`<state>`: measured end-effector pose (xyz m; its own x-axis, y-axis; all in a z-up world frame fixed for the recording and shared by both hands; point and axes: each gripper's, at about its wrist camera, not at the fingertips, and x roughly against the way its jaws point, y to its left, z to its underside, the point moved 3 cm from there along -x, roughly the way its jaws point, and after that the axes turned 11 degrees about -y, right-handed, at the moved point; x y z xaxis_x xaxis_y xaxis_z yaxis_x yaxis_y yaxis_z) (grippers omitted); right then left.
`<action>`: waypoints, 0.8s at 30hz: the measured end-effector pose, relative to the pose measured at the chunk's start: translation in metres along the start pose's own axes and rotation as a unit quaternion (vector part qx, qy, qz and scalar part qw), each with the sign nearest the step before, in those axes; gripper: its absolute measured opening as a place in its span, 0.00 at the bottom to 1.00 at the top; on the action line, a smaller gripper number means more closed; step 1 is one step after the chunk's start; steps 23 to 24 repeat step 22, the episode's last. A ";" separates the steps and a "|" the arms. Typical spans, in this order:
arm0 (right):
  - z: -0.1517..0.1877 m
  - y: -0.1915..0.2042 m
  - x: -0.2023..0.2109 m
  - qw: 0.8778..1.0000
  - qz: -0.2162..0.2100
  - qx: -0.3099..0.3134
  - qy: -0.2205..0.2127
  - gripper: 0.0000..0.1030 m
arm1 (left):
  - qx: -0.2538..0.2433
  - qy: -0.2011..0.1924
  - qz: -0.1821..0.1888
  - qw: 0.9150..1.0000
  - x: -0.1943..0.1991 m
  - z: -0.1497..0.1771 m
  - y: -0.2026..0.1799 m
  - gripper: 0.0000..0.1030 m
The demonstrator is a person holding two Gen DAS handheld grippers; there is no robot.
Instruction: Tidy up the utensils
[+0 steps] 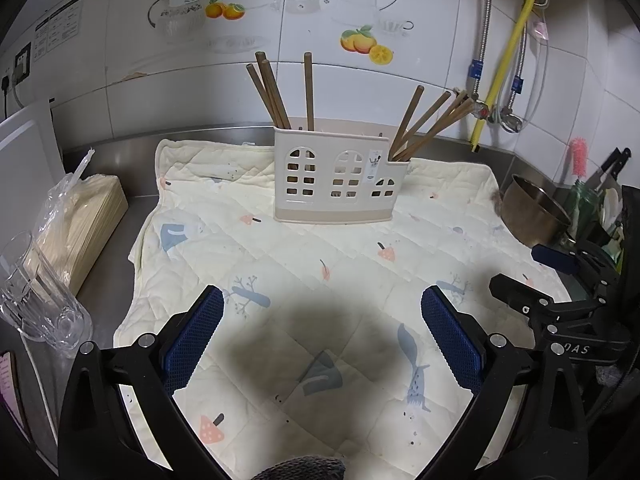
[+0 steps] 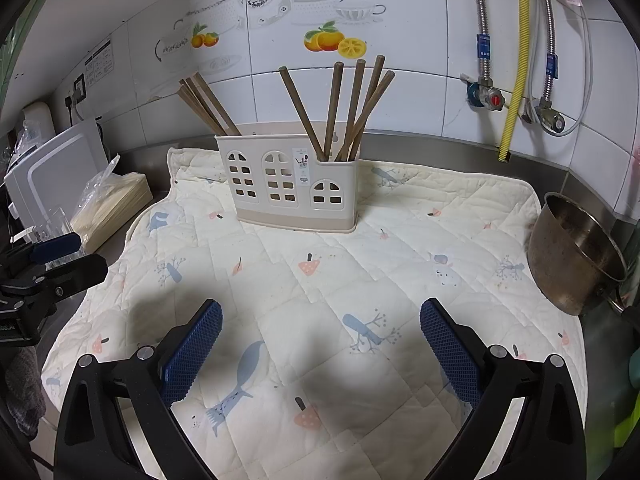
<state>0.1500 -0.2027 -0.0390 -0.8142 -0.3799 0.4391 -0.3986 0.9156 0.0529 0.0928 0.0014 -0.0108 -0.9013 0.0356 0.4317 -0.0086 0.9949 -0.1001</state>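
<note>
Our left gripper (image 1: 322,336) hangs low over the near part of the quilted mat (image 1: 280,248) with its blue pads spread wide and nothing between them. Our right gripper (image 2: 320,350) is the same: wide apart, empty, above the mat's near edge. Each shows at the side of the other's view, so the two sit side by side, well short of the holder.

The holder (image 2: 288,188), a cream caddy with window cut-outs, stands upright on the far half of the mat, close to the steel backsplash. All the chopsticks we can see are already in it. One bunch (image 2: 208,104) leans out to the left from the tall left compartment; a second bunch (image 2: 344,108) fans out of the low right compartment. From the left wrist view, one stick (image 1: 308,92) stands nearly straight, apart from the left bunch.

We see no loose utensil lying on the mat, so we judge the sorting done or very nearly so. What might remain is tidying the leaning sticks, though we cannot tell whether that is wanted. A steel bowl (image 2: 576,256) sits at the mat's right edge, and a glass (image 1: 36,292) and a bagged stack (image 1: 80,224) lie off to the left; none looks part of the job.
</note>
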 end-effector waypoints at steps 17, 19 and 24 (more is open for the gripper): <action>0.000 0.001 0.000 1.000 -0.001 0.000 0.000 0.93 | -0.002 0.003 -0.003 1.000 -0.001 0.000 0.000 0.95; 0.000 0.001 0.000 1.000 -0.001 0.000 0.000 0.93 | -0.002 0.004 -0.003 1.000 -0.001 -0.001 0.001 0.95; 0.000 0.001 0.000 1.000 -0.001 0.000 0.000 0.93 | -0.001 0.004 -0.004 1.000 -0.001 -0.001 0.002 0.95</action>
